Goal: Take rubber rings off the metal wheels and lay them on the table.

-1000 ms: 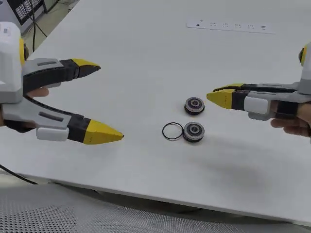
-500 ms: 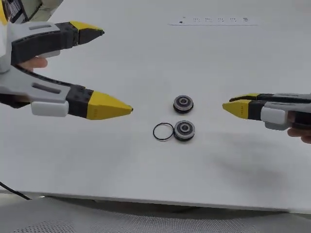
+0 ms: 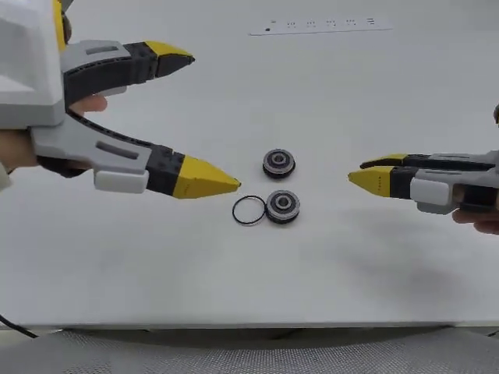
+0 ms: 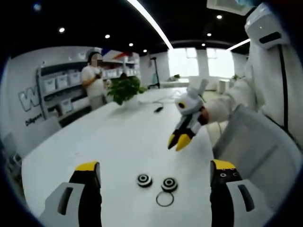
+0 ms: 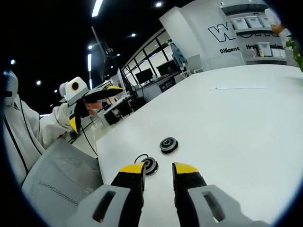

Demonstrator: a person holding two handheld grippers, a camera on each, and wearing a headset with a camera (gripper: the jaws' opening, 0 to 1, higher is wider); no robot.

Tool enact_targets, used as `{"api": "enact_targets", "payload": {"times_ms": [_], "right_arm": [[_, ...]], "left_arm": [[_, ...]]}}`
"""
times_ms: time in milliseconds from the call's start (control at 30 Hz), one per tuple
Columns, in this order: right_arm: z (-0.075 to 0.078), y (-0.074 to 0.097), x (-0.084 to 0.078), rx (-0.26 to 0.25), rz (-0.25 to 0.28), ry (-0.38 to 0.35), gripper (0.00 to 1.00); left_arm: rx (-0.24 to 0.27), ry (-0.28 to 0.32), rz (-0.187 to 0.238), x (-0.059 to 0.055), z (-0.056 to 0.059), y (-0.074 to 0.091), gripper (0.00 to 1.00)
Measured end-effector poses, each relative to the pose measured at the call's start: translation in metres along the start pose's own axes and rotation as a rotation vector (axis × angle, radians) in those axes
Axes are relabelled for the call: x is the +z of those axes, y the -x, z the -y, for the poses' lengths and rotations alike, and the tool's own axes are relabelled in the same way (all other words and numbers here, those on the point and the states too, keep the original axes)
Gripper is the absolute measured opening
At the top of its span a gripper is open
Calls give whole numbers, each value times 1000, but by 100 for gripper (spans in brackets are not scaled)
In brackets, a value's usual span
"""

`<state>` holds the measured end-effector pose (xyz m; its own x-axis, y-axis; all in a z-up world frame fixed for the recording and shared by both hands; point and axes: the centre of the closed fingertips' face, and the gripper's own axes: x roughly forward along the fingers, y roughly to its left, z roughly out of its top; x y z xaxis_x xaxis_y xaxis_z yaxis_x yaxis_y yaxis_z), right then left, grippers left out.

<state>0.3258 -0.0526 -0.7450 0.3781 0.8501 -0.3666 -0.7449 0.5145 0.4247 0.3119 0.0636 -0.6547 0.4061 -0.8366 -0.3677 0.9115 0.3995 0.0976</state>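
Hovering by table's (image 3: 156,296) front edge, left gripper (image 3: 214,121) spread wide, right gripper (image 3: 357,171) barely parted, ring (image 3: 249,210) off beside near wheel (image 3: 282,205); next, likely pinning far wheel (image 3: 278,162).

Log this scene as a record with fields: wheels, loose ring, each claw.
Wheels: two, far wheel and near wheel, lying on the table
Loose ring: one rubber ring flat on the table, just left of the near wheel in the head view
Left claw: wide open, empty, left of the wheels
Right claw: jaws a narrow gap apart, empty, right of the wheels
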Motion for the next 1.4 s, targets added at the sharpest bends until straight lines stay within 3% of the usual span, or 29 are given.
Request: {"api": "enact_targets", "payload": {"times_ms": [300, 767, 867, 967, 1400], "right_arm": [[-14, -15, -14, 44, -71, 58, 22], [-30, -37, -33, 109, -157, 149, 20], [-32, -42, -35, 119, -168, 170, 20], [-34, -48, -38, 129, -181, 189, 20], [-30, -62, -50, 121, -213, 269, 23]], "left_arm": [[-15, 20, 0, -12, 11, -29, 90], [-31, 48, -10, -30, 30, -50, 70], [-37, 62, -8, -34, 31, -51, 61], [-31, 88, -5, -40, 29, -53, 60], [-27, 100, -50, -67, 27, -61, 53]]}}
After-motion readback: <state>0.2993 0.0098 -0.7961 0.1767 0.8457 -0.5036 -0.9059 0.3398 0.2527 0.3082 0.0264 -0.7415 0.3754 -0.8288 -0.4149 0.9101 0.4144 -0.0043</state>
